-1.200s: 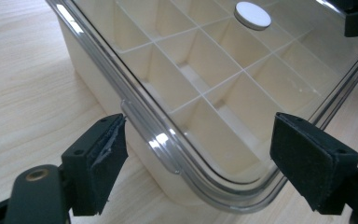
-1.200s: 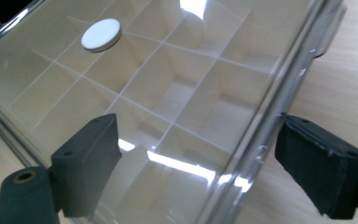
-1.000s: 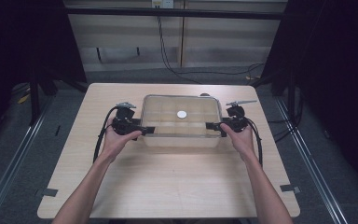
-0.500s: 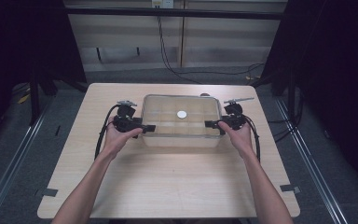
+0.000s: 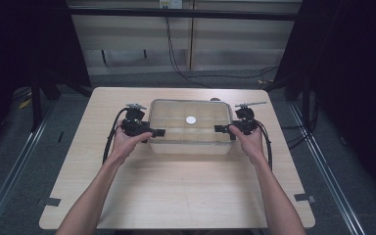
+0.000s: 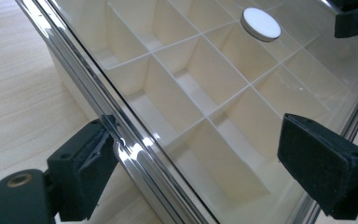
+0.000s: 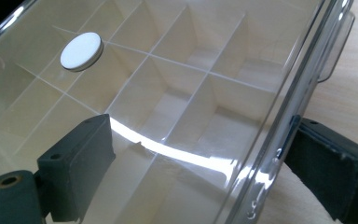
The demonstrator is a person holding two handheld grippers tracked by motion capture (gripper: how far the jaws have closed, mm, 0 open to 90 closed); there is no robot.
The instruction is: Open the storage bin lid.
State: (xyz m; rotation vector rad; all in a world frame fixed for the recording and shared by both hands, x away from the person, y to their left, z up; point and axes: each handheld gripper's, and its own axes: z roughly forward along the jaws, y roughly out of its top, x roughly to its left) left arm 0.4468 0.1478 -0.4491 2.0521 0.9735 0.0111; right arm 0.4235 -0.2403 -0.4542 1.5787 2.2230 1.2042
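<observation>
A cream box with several compartments (image 5: 191, 147) stands mid-table under a clear lid (image 5: 191, 129) that carries a white round disc (image 5: 191, 119). My left gripper (image 5: 156, 133) is at the lid's left edge and my right gripper (image 5: 220, 129) at its right edge. In the left gripper view the gripper (image 6: 205, 154) is open, its jaws straddling the lid's shiny rim (image 6: 121, 126), with the disc (image 6: 261, 23) beyond. The right gripper view shows the same: an open gripper (image 7: 205, 158) with the lid's rim (image 7: 279, 126) close to one jaw and the disc (image 7: 80, 50) farther off. All compartments look empty.
The light wooden table (image 5: 186, 196) has bare room in front of the box, where both forearms reach in. A clear latch tab (image 7: 335, 46) sticks out from the lid's side. Black cables (image 5: 108, 142) loop from each gripper. Dark floor and rails surround the table.
Both grippers have shifted slightly at the box's ends, a little farther from me and in toward the lid. The box stays where it was.
</observation>
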